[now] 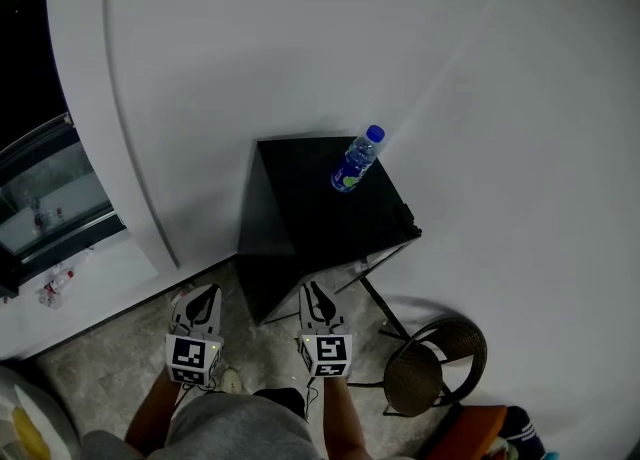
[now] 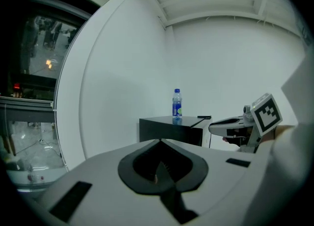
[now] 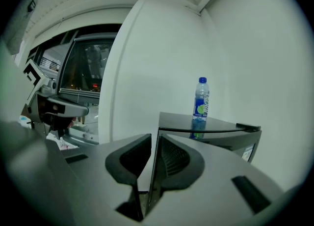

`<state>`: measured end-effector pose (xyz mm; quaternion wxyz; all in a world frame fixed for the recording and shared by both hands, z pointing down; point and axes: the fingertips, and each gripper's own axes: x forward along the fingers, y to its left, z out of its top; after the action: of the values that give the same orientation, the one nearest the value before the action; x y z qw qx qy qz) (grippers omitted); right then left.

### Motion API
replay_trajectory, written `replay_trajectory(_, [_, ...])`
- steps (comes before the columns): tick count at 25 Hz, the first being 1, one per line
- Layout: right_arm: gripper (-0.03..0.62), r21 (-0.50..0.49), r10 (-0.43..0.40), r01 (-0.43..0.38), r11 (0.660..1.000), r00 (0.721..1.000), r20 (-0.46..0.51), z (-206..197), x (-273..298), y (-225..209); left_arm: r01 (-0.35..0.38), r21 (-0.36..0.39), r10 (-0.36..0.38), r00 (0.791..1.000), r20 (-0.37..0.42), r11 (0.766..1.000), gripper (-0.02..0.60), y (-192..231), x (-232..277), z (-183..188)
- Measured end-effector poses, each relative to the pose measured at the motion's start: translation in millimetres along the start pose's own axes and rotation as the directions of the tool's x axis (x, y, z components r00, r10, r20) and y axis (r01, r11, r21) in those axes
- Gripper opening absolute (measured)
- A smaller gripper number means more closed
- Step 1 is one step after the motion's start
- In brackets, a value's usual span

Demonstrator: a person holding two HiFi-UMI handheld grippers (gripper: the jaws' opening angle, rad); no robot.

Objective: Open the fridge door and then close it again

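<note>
Left gripper and right gripper hang side by side above the floor in the head view. Both point at the small black fridge and stop short of it. A blue water bottle stands upright on the fridge top, and a round chair sits to the right. In the left gripper view, its jaws are pressed together with nothing between them, and the fridge stands ahead against the white wall. In the right gripper view, those jaws stand slightly apart with a narrow empty gap. The fridge stands beyond them, its door looking closed.
</note>
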<state>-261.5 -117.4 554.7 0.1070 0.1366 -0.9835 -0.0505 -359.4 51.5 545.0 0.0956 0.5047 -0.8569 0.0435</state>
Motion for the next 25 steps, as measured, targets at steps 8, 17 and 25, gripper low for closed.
replay_trajectory(8, [0.078,-0.031,-0.037,0.038,0.999,0.999,0.035,11,-44,5,0.050,0.016,-0.050,0.999,0.017,0.999,0.005,-24,-8,2])
replay_trajectory(17, [0.051,0.008,-0.088,0.087,0.996,0.994,0.064,11,-87,2,0.138,0.028,-0.138,0.990,0.007,0.990,0.005,-66,-16,3])
replay_trajectory(25, [0.038,0.086,-0.124,0.117,0.989,0.989,0.080,7,-119,0,0.184,0.048,-0.185,0.983,0.018,0.982,0.005,-88,-20,2])
